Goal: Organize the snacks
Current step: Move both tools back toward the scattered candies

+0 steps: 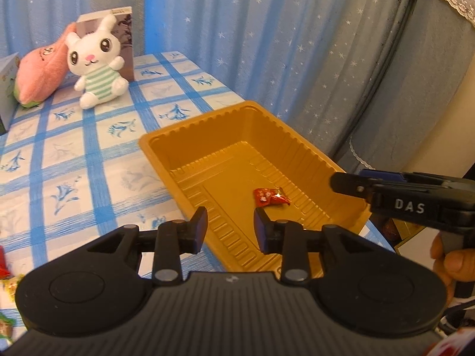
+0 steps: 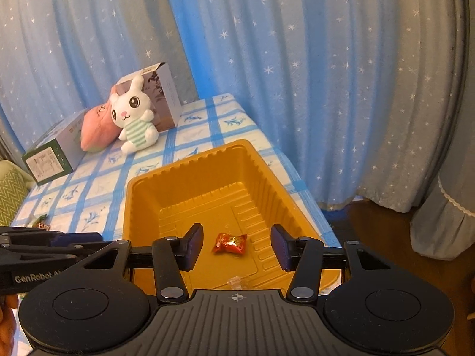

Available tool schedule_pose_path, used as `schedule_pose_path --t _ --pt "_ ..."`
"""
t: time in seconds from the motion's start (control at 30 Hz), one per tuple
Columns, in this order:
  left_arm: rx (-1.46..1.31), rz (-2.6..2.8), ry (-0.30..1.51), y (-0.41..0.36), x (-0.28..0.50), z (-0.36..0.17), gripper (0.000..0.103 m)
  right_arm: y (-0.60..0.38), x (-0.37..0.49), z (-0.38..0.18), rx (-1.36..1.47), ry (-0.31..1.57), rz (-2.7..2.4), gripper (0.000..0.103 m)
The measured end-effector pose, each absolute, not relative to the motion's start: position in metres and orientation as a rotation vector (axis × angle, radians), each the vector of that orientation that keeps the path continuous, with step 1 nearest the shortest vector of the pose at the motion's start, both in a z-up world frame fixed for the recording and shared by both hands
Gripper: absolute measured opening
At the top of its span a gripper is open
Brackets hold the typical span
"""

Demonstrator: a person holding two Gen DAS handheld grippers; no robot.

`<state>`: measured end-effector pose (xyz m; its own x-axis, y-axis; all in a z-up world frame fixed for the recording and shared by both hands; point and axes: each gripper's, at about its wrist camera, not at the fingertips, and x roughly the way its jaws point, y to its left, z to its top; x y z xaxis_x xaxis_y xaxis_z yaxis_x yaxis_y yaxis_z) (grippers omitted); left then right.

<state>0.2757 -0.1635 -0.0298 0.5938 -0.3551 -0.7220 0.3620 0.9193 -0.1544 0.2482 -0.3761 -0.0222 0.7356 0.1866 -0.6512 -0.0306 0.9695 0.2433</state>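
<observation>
Resting on the ribbed floor of the golden tray point(image 2: 142, 204), a red-wrapped candy point(image 2: 229, 243) is being framed between the spread jaws of the right gripper point(image 2: 236, 244), whose pads are not touching it. The tray is being supported by a table covered in a blue-checked cloth point(image 1: 74, 160). The left gripper point(image 1: 230, 225) is being held over the tray's near edge with its jaws slightly parted and nothing between them. A white plush rabbit point(image 2: 133, 118) and a pink plush toy point(image 2: 95, 127) are being propped against boxes point(image 2: 166, 95) at the table's far end.
</observation>
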Motion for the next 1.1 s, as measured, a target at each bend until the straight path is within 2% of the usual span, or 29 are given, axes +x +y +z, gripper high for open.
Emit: schedule_pose_path --t 0.13,0.3,0.43,0.8,1.1 --pt "0.011 -0.398 0.813 -0.150 0.267 -0.014 0.033 -0.372 0.238 -0.007 0.223 0.723 0.122 0.051" --pt "-0.008 -0.374 0.790 -0.127 0.250 0.007 0.044 -0.356 0.222 0.016 0.223 0.696 0.149 0.051" --pt "-0.005 -0.335 0.774 -0.108 0.231 0.020 0.046 -0.336 0.209 0.030 0.207 0.686 0.189 0.051" --pt "-0.022 -0.213 0.745 -0.049 0.177 0.039 0.061 -0.270 0.178 0.045 0.171 0.688 0.316 0.051" --pt "-0.056 -0.125 0.725 -0.005 0.142 0.044 0.065 -0.224 0.161 0.042 0.140 0.702 0.403 0.051"
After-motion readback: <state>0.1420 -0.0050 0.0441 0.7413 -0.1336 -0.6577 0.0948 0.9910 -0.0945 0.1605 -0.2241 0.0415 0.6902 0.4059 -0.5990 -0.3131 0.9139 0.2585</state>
